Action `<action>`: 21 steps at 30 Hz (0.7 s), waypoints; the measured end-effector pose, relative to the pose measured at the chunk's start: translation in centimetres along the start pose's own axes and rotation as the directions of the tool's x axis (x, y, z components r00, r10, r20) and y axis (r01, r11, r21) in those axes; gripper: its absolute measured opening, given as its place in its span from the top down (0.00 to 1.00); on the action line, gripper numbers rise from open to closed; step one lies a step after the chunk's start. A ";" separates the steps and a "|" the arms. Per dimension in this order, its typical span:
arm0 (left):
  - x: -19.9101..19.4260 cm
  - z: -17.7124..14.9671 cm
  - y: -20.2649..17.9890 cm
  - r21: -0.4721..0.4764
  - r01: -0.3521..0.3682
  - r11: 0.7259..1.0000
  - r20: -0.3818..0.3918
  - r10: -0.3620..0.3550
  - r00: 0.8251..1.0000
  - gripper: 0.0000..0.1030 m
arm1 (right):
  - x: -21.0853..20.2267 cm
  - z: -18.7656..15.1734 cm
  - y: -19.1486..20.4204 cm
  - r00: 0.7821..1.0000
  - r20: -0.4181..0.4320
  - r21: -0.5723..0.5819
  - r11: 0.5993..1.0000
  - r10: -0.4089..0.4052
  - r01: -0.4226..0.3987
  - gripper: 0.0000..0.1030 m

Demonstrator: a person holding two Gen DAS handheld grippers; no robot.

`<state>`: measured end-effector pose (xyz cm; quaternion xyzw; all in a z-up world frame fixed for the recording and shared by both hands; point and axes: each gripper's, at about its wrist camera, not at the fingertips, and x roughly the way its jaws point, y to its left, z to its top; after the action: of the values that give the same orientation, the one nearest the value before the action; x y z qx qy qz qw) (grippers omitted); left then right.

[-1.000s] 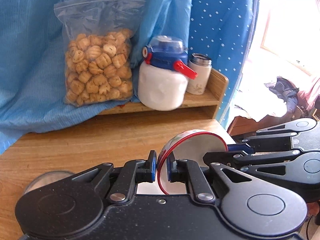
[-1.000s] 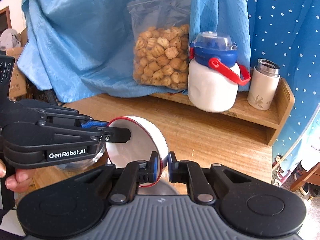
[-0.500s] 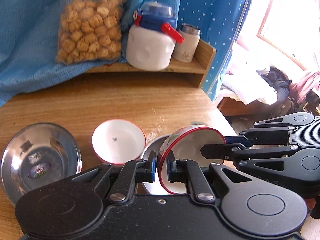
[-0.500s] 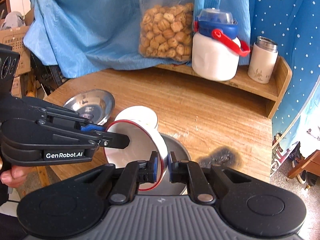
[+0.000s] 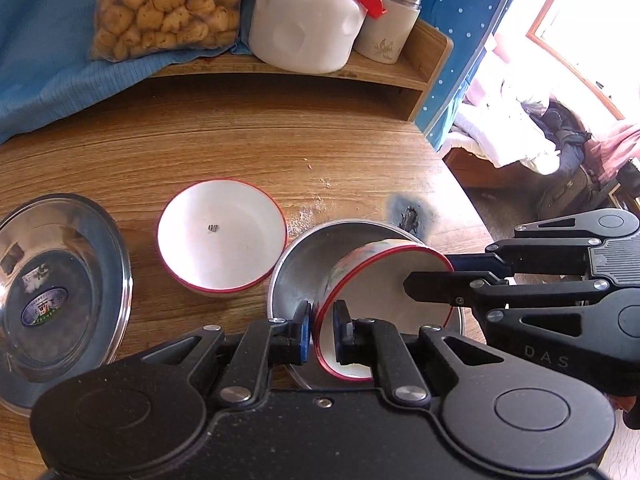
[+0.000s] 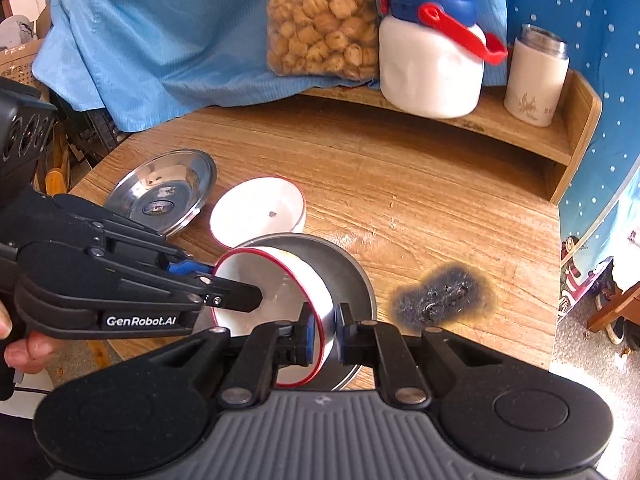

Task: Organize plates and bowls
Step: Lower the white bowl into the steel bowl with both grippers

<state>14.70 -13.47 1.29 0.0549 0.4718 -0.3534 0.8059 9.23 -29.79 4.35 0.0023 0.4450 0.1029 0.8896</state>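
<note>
A white bowl with a red rim [image 5: 380, 280] [image 6: 276, 280] hangs tilted on its side, low over a steel dish [image 5: 304, 264] [image 6: 348, 276] on the wooden table. I cannot tell whether the two touch. My left gripper [image 5: 322, 330] [image 6: 224, 280] is shut on the bowl's rim on one side. My right gripper [image 6: 324, 328] [image 5: 436, 270] is shut on the rim opposite. A second red-rimmed white bowl [image 5: 222, 236] [image 6: 260, 208] stands upright just left of the dish. Farther left lies a steel plate [image 5: 60, 280] [image 6: 160, 192].
A raised wooden shelf [image 6: 520, 136] at the back carries a bag of snacks [image 6: 320, 28], a white jar with a blue lid [image 6: 432, 68] and a flask [image 6: 536, 76]. Blue cloth [image 6: 140, 40] hangs behind. A burn mark [image 6: 440, 296] lies right of the dish, near the table's edge.
Both grippers have come down together with the bowl and tipped further downward. The bowl has dropped from above the table to just over the steel dish.
</note>
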 end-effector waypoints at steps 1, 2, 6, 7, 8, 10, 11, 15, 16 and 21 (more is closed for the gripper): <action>0.2 0.1 0.0 0.001 -0.002 1.000 -0.003 0.002 1.000 0.90 | 0.2 0.0 -0.2 1.000 -0.006 0.006 1.000 0.007 -0.007 0.88; 0.4 0.2 0.0 0.000 -0.004 1.000 -0.007 0.004 1.000 0.90 | 0.4 0.1 -0.4 1.000 -0.012 0.010 1.000 0.014 -0.013 0.88; 0.7 0.6 0.3 -0.007 0.001 1.000 -0.010 -0.001 1.000 0.90 | 1.2 0.4 -0.9 0.999 -0.029 0.019 1.000 0.025 -0.024 0.88; 0.7 0.7 0.4 -0.009 0.001 1.000 -0.008 -0.001 1.000 0.89 | 1.3 0.4 -1.0 0.999 -0.026 0.024 0.999 0.027 -0.026 0.88; 0.8 0.8 0.4 -0.010 0.000 1.000 -0.007 0.000 1.000 0.89 | 1.3 0.5 -1.2 0.999 -0.025 0.029 0.999 0.029 -0.028 0.88; 0.8 1.0 0.5 -0.010 -0.002 1.000 -0.006 0.002 1.000 0.89 | 1.3 0.7 -1.5 0.999 -0.018 0.032 0.999 0.034 -0.034 0.88; 0.8 1.1 0.6 -0.010 -0.005 1.000 -0.006 0.005 1.000 0.89 | 1.3 0.8 -1.7 0.999 -0.016 0.036 0.999 0.039 -0.038 0.88; 0.8 1.5 0.7 -0.012 -0.004 1.000 -0.001 0.004 1.000 0.87 | 1.5 1.2 -2.0 0.999 -0.014 0.040 0.998 0.052 -0.051 0.88; 0.8 1.6 0.8 -0.013 0.000 1.000 -0.001 0.000 1.000 0.86 | 1.6 1.2 -2.0 0.999 -0.015 0.036 0.998 0.053 -0.052 0.87; 0.4 1.6 0.8 -0.008 0.010 1.000 0.012 -0.010 1.000 0.78 | 1.6 1.5 -1.6 0.999 -0.010 0.013 0.999 0.052 -0.052 0.83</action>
<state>16.42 -13.75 1.65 0.0474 0.4687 -0.3557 0.8072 11.60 -30.91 3.85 0.0190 0.4499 0.1231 0.8843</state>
